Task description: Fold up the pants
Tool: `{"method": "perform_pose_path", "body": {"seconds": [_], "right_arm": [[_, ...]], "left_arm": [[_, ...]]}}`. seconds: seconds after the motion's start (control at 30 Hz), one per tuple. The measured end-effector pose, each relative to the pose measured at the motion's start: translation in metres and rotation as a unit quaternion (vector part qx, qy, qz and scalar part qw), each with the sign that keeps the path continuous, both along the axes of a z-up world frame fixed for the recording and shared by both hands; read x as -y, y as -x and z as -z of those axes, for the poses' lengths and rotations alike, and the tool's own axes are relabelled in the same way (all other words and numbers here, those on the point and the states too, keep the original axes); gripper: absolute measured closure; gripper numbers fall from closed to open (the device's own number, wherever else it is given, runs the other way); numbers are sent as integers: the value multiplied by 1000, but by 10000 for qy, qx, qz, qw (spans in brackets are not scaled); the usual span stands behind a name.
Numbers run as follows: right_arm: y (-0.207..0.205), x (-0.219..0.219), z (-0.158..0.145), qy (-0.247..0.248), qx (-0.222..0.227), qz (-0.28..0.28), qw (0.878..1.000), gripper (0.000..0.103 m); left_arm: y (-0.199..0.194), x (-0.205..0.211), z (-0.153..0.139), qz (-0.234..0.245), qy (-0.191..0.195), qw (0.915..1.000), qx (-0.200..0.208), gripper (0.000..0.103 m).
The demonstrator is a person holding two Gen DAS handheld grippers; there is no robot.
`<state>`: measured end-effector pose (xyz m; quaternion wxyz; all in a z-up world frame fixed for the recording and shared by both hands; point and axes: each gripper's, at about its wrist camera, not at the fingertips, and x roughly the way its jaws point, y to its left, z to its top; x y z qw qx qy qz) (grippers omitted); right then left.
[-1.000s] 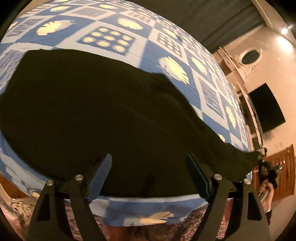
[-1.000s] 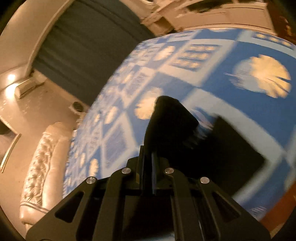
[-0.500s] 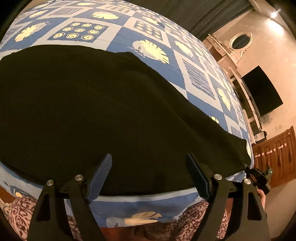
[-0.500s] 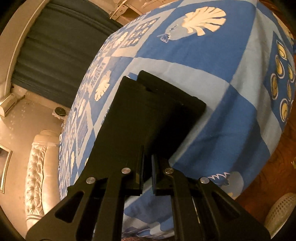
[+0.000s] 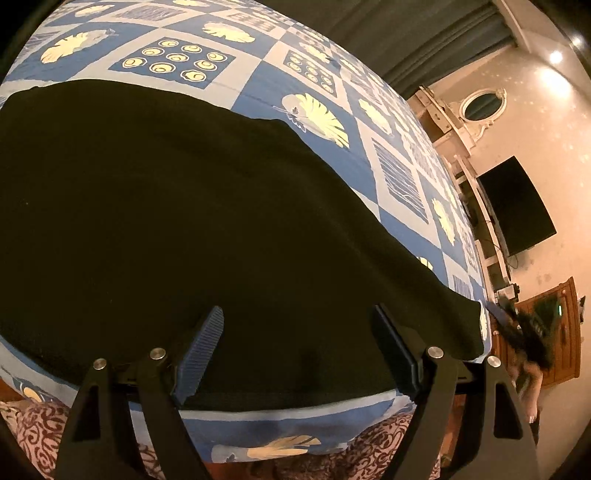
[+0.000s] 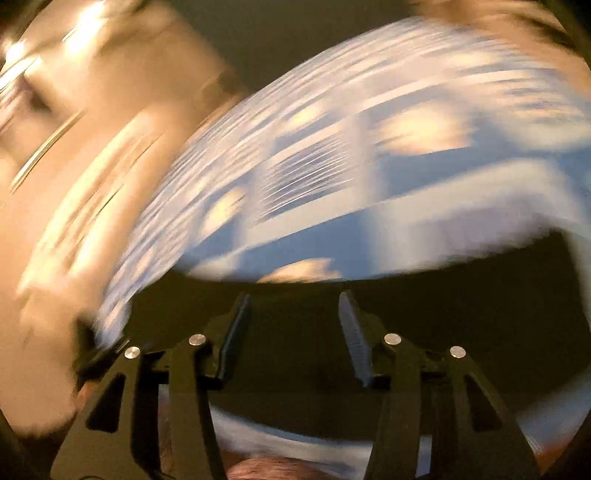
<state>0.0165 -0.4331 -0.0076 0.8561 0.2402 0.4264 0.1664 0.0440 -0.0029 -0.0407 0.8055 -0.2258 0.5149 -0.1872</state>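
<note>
The black pants lie flat on a bed with a blue and white patterned cover, stretching from the left to the cover's right edge. My left gripper hovers open over the pants' near hem, with nothing between its fingers. The right wrist view is heavily blurred by motion. There the right gripper is over the black pants, its jaws opening and no cloth pressed between them. In the left wrist view the right gripper shows as a dark blur off the pants' right end.
The bed's near edge drops to a dark patterned fabric below. A television hangs on the right wall above a white shelf. A wooden cabinet stands at the far right. Dark curtains hang behind the bed.
The right gripper has let go of the pants' leg end and swung sharply, its jaws parting. The pants, lifted a second ago, now lie flat. The left gripper has barely moved.
</note>
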Motion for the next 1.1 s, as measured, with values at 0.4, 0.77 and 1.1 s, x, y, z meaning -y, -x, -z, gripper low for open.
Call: {"method": "perform_pose_path", "body": {"seconds": [0.4,0.77,1.1], "right_arm": [[-135,-138,71,385,-1349,-2775,9504,76],[-138,-119,46,726,-706,-2116,9721,99],[-121,-61,46,550,-669,-1591,9835,72]], "left_arm": [[-1,2,2,121,-88,9999,-3,23],[-4,-3,1,-43,-37,10000,13,23],[-1,4,1,163,-306,9993,156,19]]}}
